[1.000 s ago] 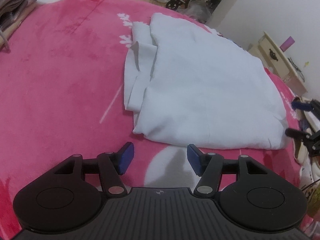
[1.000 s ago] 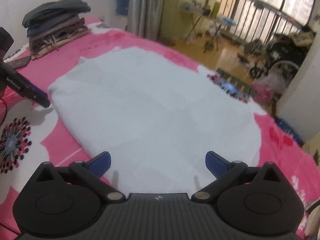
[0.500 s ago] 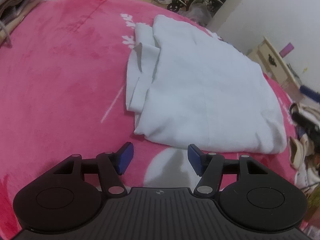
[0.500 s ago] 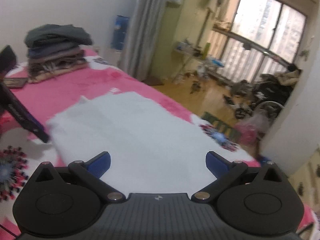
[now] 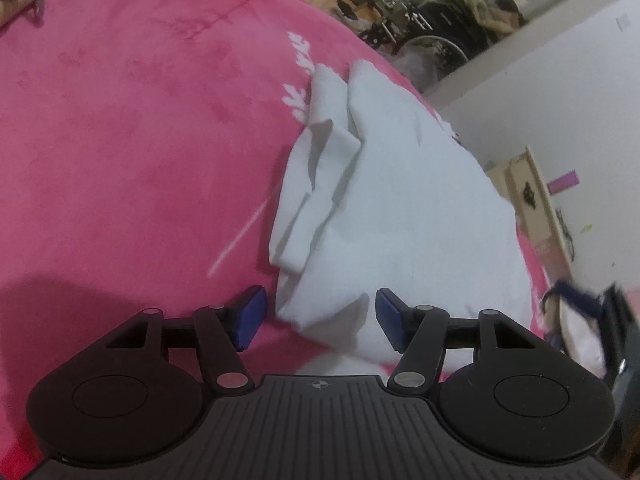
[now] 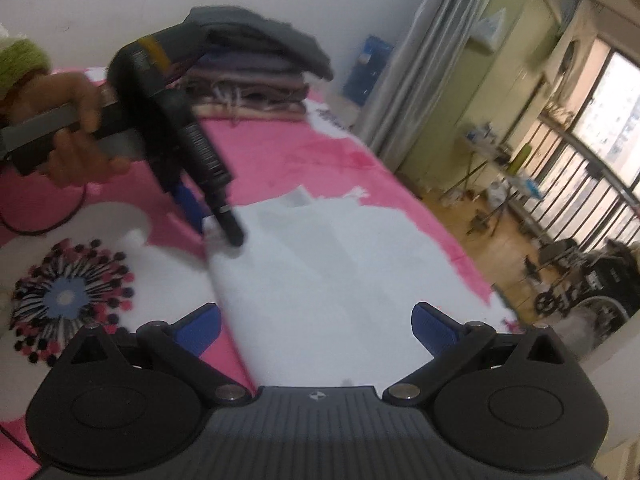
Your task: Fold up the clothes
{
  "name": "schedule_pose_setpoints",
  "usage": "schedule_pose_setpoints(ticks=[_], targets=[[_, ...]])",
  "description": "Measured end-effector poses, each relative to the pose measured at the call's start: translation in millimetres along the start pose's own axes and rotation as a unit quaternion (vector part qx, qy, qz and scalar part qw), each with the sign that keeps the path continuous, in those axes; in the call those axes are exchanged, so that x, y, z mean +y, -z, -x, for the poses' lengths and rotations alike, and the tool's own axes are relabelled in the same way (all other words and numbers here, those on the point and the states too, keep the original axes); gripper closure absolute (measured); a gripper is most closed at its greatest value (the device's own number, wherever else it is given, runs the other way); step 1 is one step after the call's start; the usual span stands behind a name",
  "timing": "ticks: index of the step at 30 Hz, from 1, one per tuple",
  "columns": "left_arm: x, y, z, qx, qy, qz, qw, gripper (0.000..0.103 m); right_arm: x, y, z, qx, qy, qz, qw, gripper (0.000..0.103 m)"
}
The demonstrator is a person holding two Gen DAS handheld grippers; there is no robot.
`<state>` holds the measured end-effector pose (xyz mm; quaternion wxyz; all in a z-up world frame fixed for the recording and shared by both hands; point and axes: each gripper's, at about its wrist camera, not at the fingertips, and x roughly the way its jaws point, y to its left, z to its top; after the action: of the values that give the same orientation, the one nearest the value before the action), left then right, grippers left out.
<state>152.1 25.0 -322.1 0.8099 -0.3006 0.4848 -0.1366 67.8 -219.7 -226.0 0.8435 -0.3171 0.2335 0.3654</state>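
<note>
A white garment (image 5: pixel 400 208) lies folded on the pink blanket (image 5: pixel 120 140), with a loose flap along its left edge. My left gripper (image 5: pixel 320 314) is open. The garment's near corner sits between its blue pads (image 5: pixel 250 314) without being pressed. In the right wrist view the same garment (image 6: pixel 340 272) spreads ahead of my right gripper (image 6: pixel 316 330), which is open and wide above the cloth's near edge. There a hand (image 6: pixel 72 128) holds the left gripper (image 6: pixel 216 228), whose tips are down at the garment's far-left corner.
A stack of folded dark and beige clothes (image 6: pixel 256 68) stands at the far end of the bed by the wall. The blanket has a flower print (image 6: pixel 64 300) at the left. Beyond the bed's right edge are wooden floor, a wheelchair (image 6: pixel 592 280) and a railing.
The left gripper has come closer, so the garment's corner now lies between its pads. Both views have rolled. The right view has swung left, bringing the hand and left gripper into sight.
</note>
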Motion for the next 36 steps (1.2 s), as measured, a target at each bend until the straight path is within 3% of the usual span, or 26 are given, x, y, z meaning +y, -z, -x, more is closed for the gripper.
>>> schedule_pose_setpoints(ticks=[5,10,15,19,25,29,36], targets=[[8.1,-13.9,-4.9,0.005,0.018,0.040,0.9990,0.044,24.0,-10.1,-21.7,-0.003,-0.015,0.023,1.000,0.001],[21.7,-20.3,-5.5,0.011,0.048,0.084,0.9953,0.044,49.0,-30.9,-72.0,0.008,-0.021,0.022,1.000,0.006],[46.2,-22.4,-6.9,0.013,0.112,0.162,0.9804,0.044,70.6,-40.3,-112.7,0.022,0.006,0.012,1.000,0.010],[53.5,-24.5,-4.8,0.009,0.139,0.185,0.9727,0.044,70.1,-42.5,-127.1,0.030,0.039,-0.028,0.998,0.015],[42.7,-44.5,0.2,0.022,0.091,0.154,0.9836,0.043,68.2,-43.4,-122.1,0.040,0.063,-0.056,0.996,0.036],[18.3,-75.4,-6.5,0.016,0.060,0.100,0.9931,0.042,70.6,-45.9,-119.3,0.048,0.068,-0.058,0.995,0.040],[-0.3,-108.1,-40.1,0.013,0.013,0.040,0.9990,0.038,60.8,-47.9,-119.1,0.058,0.056,-0.094,0.992,0.044]])
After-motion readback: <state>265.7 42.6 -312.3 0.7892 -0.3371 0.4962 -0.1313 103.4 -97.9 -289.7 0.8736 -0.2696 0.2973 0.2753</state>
